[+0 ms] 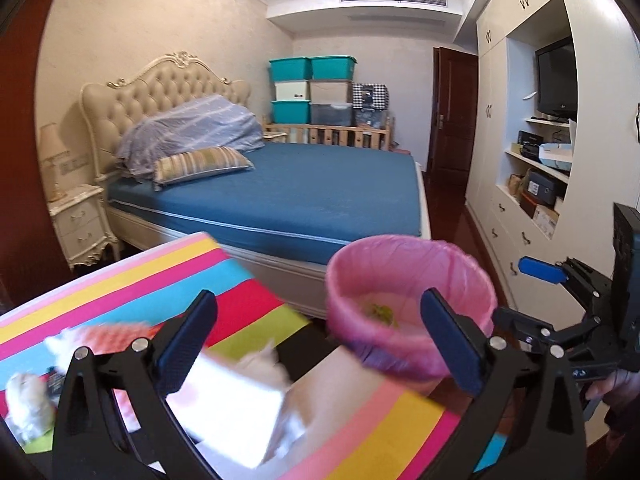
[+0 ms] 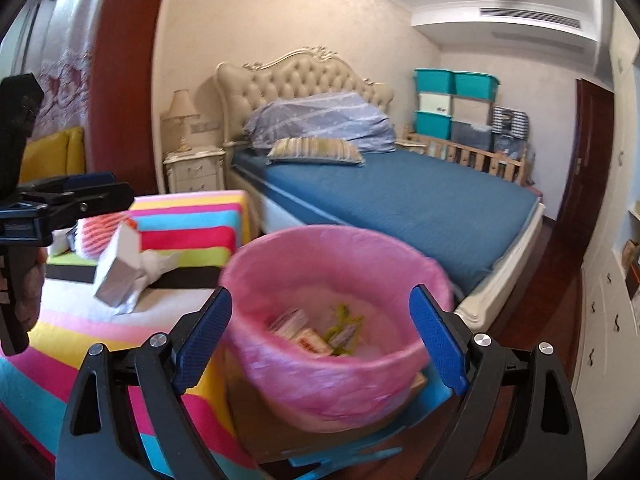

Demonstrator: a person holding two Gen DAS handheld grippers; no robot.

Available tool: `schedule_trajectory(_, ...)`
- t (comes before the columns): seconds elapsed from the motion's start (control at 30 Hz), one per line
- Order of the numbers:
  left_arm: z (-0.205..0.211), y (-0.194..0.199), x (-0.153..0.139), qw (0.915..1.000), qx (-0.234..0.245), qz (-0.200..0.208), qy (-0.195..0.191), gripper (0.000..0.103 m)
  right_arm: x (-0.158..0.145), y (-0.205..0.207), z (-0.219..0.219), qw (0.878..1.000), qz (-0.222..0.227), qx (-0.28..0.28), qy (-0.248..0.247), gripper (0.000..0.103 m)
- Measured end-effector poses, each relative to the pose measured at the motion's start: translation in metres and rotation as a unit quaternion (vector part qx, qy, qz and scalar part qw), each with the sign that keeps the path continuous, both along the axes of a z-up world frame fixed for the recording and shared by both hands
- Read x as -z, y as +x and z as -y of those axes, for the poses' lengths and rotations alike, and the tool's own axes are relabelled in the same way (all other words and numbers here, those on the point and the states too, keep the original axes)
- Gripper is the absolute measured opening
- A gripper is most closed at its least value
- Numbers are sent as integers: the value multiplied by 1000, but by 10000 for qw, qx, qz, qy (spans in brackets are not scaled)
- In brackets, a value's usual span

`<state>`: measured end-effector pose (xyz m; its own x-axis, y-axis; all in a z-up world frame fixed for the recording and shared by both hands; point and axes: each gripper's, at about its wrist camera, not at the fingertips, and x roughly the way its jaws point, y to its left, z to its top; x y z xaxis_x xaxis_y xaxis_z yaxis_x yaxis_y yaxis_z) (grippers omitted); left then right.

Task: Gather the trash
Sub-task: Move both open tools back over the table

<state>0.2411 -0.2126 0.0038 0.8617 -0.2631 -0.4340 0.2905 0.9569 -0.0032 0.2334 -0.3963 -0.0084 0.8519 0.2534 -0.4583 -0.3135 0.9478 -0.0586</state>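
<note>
Left wrist view: left gripper (image 1: 320, 336) jaws spread wide, nothing held; white carton (image 1: 224, 404), blurred, just below between jaws on striped mat (image 1: 120, 276); pink-lined bin (image 1: 408, 304) ahead-right.

Right wrist view: right gripper (image 2: 324, 340) wide open, empty, framing bin; carton (image 2: 120, 272) off left, nearer left gripper.

The left black two-finger gripper with blue pads (image 1: 320, 340) is tipped a little downward, its jaws spread wide with nothing pressed between the pads. The right black gripper with blue pads (image 2: 322, 342) sits at about the same downward tilt, jaws also wide apart and gripping nothing. A hand (image 1: 616, 390) wraps the right gripper's handle from below.
</note>
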Motion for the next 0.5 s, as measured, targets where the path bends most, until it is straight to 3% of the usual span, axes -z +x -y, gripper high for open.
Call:
schedule_trajectory(0.17, -52, -34, 10, 9989, -399, 25, 238, 98, 6, -3, -45, 9992, -113, -385, -18, 85)
schedule_trajectory(0.5, -132, -70, 32, 9929, -1122, -255, 307, 98, 16, -13, -124, 9934, -344, -1069, -241, 85)
